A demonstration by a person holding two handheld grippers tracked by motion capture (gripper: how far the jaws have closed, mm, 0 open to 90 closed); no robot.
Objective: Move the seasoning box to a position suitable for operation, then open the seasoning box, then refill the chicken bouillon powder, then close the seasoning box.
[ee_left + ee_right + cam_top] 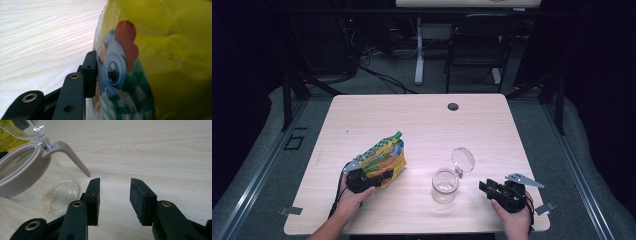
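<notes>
High view: a light wooden desk (422,120) carries a yellow and green snack pouch (384,156) toward its left edge and a clear glass jar (445,185) nearer the front edge, a little right of the middle. The pouch has a green spout cap (398,134) pointing toward the far edge, and its printed face shows a cartoon chicken (115,67) in the left gripper view. The left gripper (368,178), held in the person's left hand (351,197), is closed about halfway on the near end of the pouch; in its own view one black jaw presses flat against the printed foil, while the other jaw is hidden behind the bulging bag, so the grip looks firm but I cannot fully confirm it. The jar stands upright with its hinged lid (462,160) swung open and leaning toward the far right. In the right gripper view the beige rim (22,170) and latch lever (72,155) sit just beyond the jaws. The right gripper (487,189) rests near the front right corner, close beside the jar but apart from it, jaws parted and holding nothing.
</notes>
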